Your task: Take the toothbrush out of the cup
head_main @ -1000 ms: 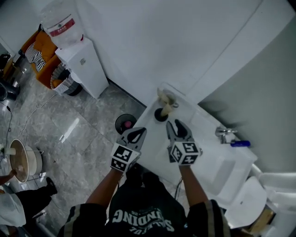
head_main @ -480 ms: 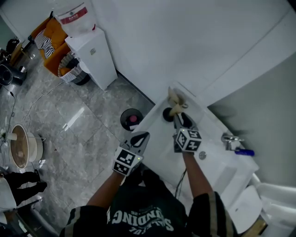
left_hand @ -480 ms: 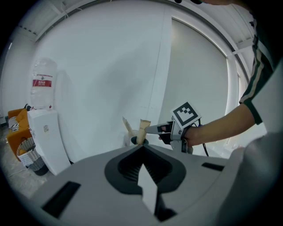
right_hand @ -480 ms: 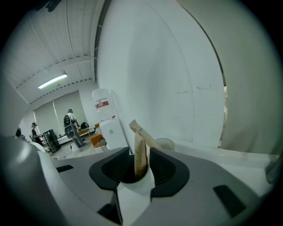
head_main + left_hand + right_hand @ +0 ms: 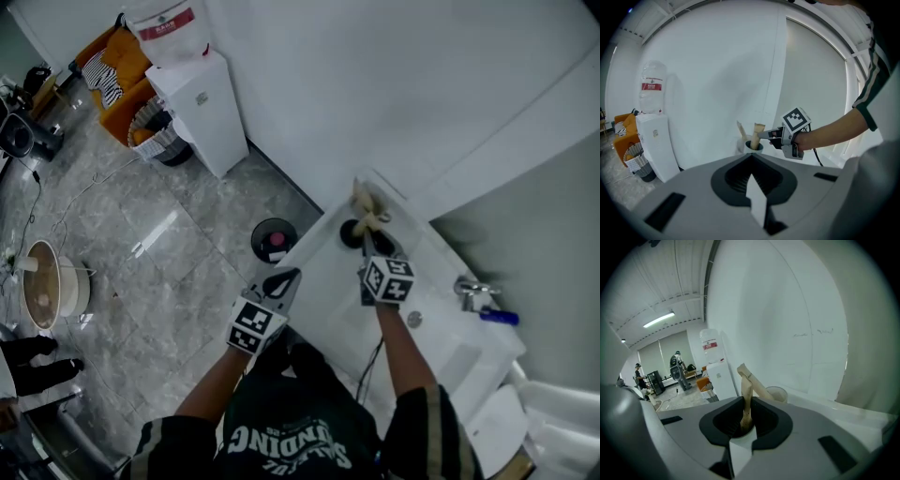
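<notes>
Toothbrush (image 5: pixel 746 380) lower end hidden between right tool (image 5: pixel 746 404) jaws — cup (image 5: pixel 778 393) base behind tool body.

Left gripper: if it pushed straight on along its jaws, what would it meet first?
Probably the cup, directly ahead; the right gripper is close beside it. Depth is unclear.
</notes>
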`<control>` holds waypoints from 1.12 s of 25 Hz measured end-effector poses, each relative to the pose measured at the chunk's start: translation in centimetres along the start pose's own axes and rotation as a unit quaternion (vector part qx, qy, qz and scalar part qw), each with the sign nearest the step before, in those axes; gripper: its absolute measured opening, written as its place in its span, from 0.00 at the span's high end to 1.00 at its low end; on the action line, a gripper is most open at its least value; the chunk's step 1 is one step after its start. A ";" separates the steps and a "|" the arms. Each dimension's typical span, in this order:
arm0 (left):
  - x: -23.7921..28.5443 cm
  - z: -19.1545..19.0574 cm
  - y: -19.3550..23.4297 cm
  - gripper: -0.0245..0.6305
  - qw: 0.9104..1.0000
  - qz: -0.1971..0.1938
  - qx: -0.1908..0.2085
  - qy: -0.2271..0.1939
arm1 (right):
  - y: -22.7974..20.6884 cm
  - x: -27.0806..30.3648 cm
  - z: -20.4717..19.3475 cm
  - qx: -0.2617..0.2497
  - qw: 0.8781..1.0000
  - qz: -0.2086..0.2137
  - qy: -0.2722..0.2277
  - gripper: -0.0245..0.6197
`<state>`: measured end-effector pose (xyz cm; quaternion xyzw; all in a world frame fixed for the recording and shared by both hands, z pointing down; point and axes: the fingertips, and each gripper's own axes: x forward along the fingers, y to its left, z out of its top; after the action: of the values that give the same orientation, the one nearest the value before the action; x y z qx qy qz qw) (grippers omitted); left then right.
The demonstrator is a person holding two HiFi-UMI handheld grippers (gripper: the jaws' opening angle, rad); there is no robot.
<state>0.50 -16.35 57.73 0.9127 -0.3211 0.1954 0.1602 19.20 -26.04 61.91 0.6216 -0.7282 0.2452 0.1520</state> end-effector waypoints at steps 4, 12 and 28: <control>-0.2 -0.1 -0.1 0.96 1.000 -0.002 0.001 0.000 | 0.4 -0.8 0.8 -0.009 1.000 0.006 -0.011 0.90; -0.2 0.7 -0.8 0.96 1.000 -0.016 0.013 -0.008 | 0.9 -2.9 3.6 -0.024 0.999 0.013 -0.040 0.90; -0.5 3.8 -1.3 0.96 0.998 -0.042 0.041 -0.037 | 4.0 -11.0 11.1 -0.040 0.991 0.037 -0.124 0.92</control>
<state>1.98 -16.71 53.96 0.9380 -0.2795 0.1674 0.1185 18.24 -22.49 46.20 0.6135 -0.7731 0.1423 0.0760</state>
